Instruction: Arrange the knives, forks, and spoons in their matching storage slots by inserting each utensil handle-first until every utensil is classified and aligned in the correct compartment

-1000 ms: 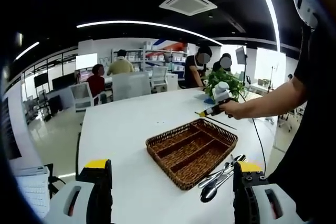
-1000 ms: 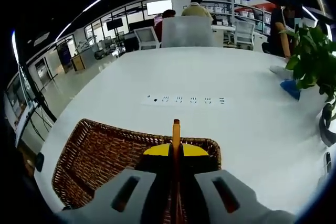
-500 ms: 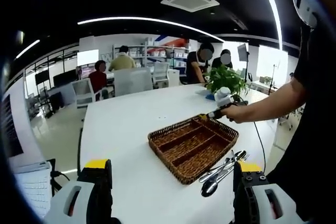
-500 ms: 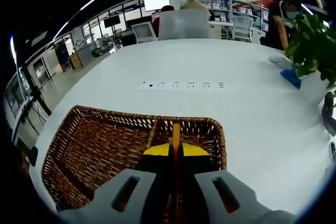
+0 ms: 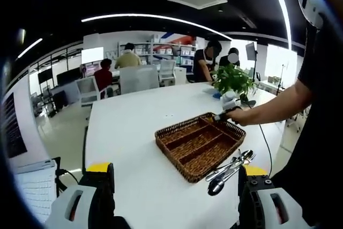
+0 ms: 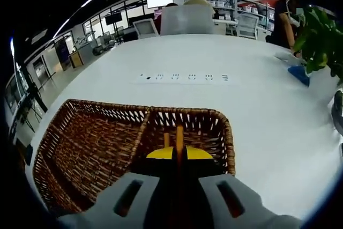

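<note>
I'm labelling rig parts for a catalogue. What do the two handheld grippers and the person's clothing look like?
The left gripper has pale grey moulded fingers with slot-shaped cutouts, black inner faces and yellow tips. The right gripper has the same grey fingers and yellow tips. The person wears a black short sleeve.

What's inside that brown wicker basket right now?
The wicker basket is split by dividers into compartments that look empty. An orange-handled utensil, held in the right gripper, pokes over the nearest compartment. The fingers hide the rest of it and the basket floor beneath.

Brown wicker tray, spoons beside it, orange-handled utensil, perhaps a knife
</note>
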`<state>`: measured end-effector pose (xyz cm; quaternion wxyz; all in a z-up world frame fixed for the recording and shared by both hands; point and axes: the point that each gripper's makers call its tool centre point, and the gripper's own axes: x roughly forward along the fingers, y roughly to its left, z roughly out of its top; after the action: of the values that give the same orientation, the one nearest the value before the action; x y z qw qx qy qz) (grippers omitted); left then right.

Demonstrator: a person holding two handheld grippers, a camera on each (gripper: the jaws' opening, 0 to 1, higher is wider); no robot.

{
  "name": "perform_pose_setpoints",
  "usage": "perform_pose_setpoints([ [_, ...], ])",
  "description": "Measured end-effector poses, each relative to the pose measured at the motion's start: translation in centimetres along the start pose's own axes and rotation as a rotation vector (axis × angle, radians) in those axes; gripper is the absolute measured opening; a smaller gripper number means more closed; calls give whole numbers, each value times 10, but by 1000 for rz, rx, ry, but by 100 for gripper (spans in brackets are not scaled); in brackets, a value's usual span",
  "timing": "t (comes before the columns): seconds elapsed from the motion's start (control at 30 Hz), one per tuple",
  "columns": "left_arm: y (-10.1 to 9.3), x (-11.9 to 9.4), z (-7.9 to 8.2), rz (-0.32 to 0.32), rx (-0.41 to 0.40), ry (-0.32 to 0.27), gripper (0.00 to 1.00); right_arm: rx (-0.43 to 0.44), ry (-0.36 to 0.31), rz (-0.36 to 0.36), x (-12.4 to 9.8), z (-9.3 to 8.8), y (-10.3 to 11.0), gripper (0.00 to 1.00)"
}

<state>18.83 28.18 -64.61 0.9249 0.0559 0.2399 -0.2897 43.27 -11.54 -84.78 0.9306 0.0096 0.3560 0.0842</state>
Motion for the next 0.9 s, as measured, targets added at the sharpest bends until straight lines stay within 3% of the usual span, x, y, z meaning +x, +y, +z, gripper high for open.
perform_pose_setpoints([
  [0.43,3,-2,-3,-1,-1,10,100,-81,8,-22,9,-6,1,3],
  [0.77,3,-4,-3,5,1,10,100,-128,35,10,15,-10,1,4],
  [0.83,2,-3,-2,5,3,8,100,-140,38,16,17,-10,0,7],
  [0.9,1,-3,-1,2,4,6,100,-146,30,18,16,-8,-2,16],
])
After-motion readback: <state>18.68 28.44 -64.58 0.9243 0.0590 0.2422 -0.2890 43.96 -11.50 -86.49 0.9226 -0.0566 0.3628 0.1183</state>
